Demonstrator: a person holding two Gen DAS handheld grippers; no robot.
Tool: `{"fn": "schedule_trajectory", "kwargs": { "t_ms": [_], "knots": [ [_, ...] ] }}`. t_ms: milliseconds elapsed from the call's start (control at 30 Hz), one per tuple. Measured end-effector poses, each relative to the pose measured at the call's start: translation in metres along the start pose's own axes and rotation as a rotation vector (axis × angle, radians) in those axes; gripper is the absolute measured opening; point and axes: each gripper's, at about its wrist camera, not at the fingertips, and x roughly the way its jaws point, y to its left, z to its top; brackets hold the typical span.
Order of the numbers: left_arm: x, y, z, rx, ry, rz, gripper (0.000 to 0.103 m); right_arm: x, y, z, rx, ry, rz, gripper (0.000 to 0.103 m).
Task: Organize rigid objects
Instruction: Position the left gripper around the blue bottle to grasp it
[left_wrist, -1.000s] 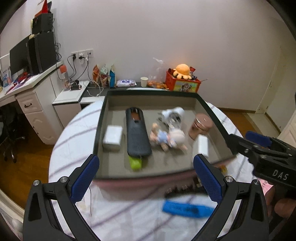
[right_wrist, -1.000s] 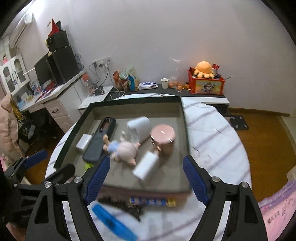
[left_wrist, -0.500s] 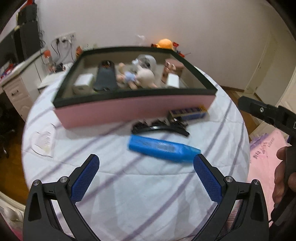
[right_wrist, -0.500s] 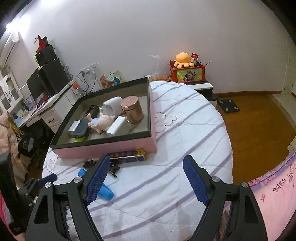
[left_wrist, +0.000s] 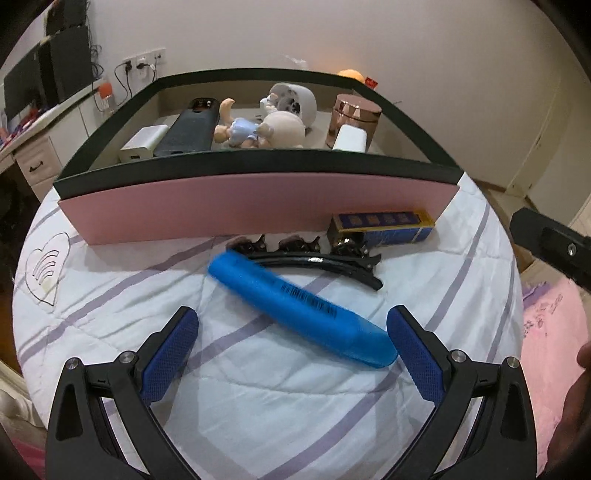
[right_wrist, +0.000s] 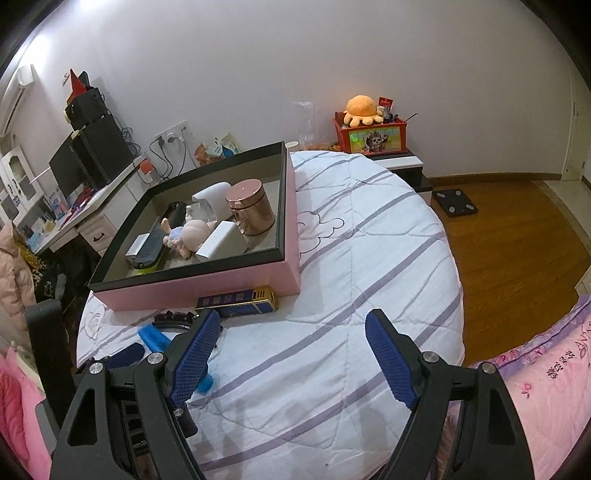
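Observation:
A blue plastic case (left_wrist: 303, 302) lies slantwise on the striped cover, just ahead of my open left gripper (left_wrist: 291, 347); its right end sits beside the right pad. Behind it lie a black hair clip (left_wrist: 317, 258) and a blue-and-gold box (left_wrist: 380, 227), against the pink box (left_wrist: 258, 201). The pink box holds a doll (left_wrist: 255, 131), a copper jar (left_wrist: 354, 116), a dark case (left_wrist: 188, 131) and white blocks. My right gripper (right_wrist: 291, 354) is open and empty over bare cover. The blue case (right_wrist: 155, 339) shows left of it.
The round table's edge (right_wrist: 458, 295) drops to a wooden floor on the right. A desk with monitor (right_wrist: 88, 162) stands far left. A pink quilt (right_wrist: 546, 369) lies at lower right. The left gripper's body (right_wrist: 122, 358) is close to my right gripper's left finger.
Both grippers have pulled back and down from over the pink box to the table in front of it. The left gripper has closed in on the blue case. Both jaws stay open.

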Motion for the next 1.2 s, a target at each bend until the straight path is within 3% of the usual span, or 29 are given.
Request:
{"fn": "schedule_trajectory", "kwargs": {
  "t_ms": [167, 467, 567, 633, 700, 767, 833, 933, 967, 1033, 1133, 1200],
  "knots": [
    [-0.011, 0.025, -0.007, -0.020, 0.005, 0.016, 0.103, 0.002, 0.001, -0.001, 0.000, 0.001, 0.006, 0.082],
    [-0.011, 0.045, -0.003, -0.071, -0.022, -0.041, 0.102, 0.005, 0.012, -0.001, -0.020, 0.008, 0.026, 0.082],
    [-0.015, 0.053, -0.003, -0.086, -0.023, -0.045, 0.091, 0.004, 0.013, 0.001, -0.023, 0.004, 0.025, 0.082],
    [-0.019, 0.059, -0.003, -0.092, -0.020, -0.038, 0.076, 0.004, 0.014, 0.001, -0.026, 0.004, 0.025, 0.082],
    [-0.020, 0.060, -0.004, -0.089, -0.013, -0.031, 0.074, 0.004, 0.014, 0.001, -0.027, 0.005, 0.025, 0.082],
    [-0.018, 0.053, -0.003, -0.058, 0.007, -0.028, 0.085, 0.004, 0.015, 0.001, -0.028, 0.004, 0.024, 0.082],
    [-0.014, 0.043, -0.002, -0.053, 0.014, -0.047, 0.103, 0.004, 0.015, 0.001, -0.026, 0.004, 0.029, 0.082],
    [-0.011, 0.038, -0.004, -0.050, -0.015, -0.026, 0.101, 0.004, 0.018, 0.001, -0.036, 0.007, 0.031, 0.082],
    [-0.011, 0.040, -0.005, -0.049, -0.027, -0.022, 0.098, 0.004, 0.020, 0.001, -0.039, 0.008, 0.032, 0.082],
    [-0.015, 0.048, -0.004, -0.062, -0.037, -0.018, 0.073, 0.004, 0.022, 0.002, -0.051, 0.010, 0.032, 0.082],
    [-0.018, 0.064, -0.002, -0.077, -0.030, -0.051, 0.045, 0.004, 0.020, 0.002, -0.045, 0.010, 0.029, 0.082],
    [-0.018, 0.071, -0.002, -0.066, -0.023, -0.059, 0.032, 0.005, 0.019, 0.002, -0.034, 0.009, 0.031, 0.082]
  ]
}}
